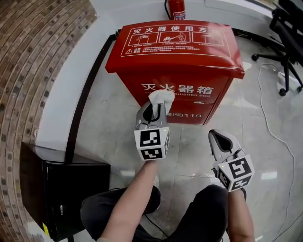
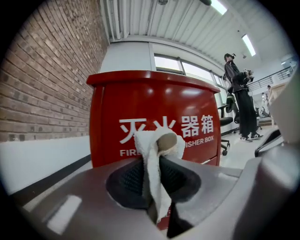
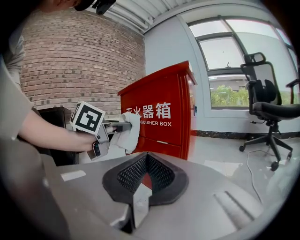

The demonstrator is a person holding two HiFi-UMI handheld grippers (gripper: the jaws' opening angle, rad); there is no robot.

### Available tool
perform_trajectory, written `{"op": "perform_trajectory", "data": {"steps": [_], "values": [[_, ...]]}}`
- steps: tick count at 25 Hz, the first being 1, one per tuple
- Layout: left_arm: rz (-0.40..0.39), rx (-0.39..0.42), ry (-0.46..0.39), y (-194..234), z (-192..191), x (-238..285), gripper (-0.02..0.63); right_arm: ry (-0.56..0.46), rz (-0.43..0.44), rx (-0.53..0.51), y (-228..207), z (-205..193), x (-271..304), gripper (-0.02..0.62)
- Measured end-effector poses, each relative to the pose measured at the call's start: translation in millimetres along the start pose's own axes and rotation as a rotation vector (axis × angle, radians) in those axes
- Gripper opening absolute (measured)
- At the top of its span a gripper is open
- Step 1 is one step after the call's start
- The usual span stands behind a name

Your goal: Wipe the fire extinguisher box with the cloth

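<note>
Left gripper [image 1: 155,108] was clamped shut on the cloth [image 1: 162,97]: white terry pinched between the pads, a wad bunched over the tips, a tail hanging down. Right gripper [image 1: 218,138] was closed with nothing in it, held low off to the right, apart from the box [image 1: 215,94].

Cloth sat right at the box's front face, by the white lettering. Touching or just short of it, couldn't tell.

Cloth looked soft, light and limp, and would fold under pressure. The pinch near its middle with the wad forward seemed the right hold; a grip at an edge would likely let it flop.

Box looked like stiff, glossy painted metal, heavy enough not to shift under a wipe. Its face was slick, and a sloped lid [image 1: 177,59] overhung the front.

Box stood on the floor [image 1: 265,123], shiny pale tile, against a white wall base [image 1: 71,94]. Brick wall [image 1: 38,56] curved off left, with a black cabinet [image 1: 61,194] near the person's knee. Extinguisher [image 1: 176,8] stood behind the box. Chair [image 3: 269,110] and window [image 3: 229,61] were off to the right.
</note>
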State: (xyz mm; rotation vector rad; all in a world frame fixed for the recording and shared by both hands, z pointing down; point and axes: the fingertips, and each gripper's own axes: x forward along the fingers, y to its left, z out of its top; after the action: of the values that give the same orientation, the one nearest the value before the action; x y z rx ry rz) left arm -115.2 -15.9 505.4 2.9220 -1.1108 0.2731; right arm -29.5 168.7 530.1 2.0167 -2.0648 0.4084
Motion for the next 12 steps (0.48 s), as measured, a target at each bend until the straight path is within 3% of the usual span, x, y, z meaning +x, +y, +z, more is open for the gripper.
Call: {"op": "perform_trajectory", "data": {"steps": [12], "values": [[-0.176, -0.074, -0.001, -136.2, -9.2, 29.3, 0.064, 0.016, -0.164, 0.04, -52.6, -21.9, -69.1, 0.025]]}}
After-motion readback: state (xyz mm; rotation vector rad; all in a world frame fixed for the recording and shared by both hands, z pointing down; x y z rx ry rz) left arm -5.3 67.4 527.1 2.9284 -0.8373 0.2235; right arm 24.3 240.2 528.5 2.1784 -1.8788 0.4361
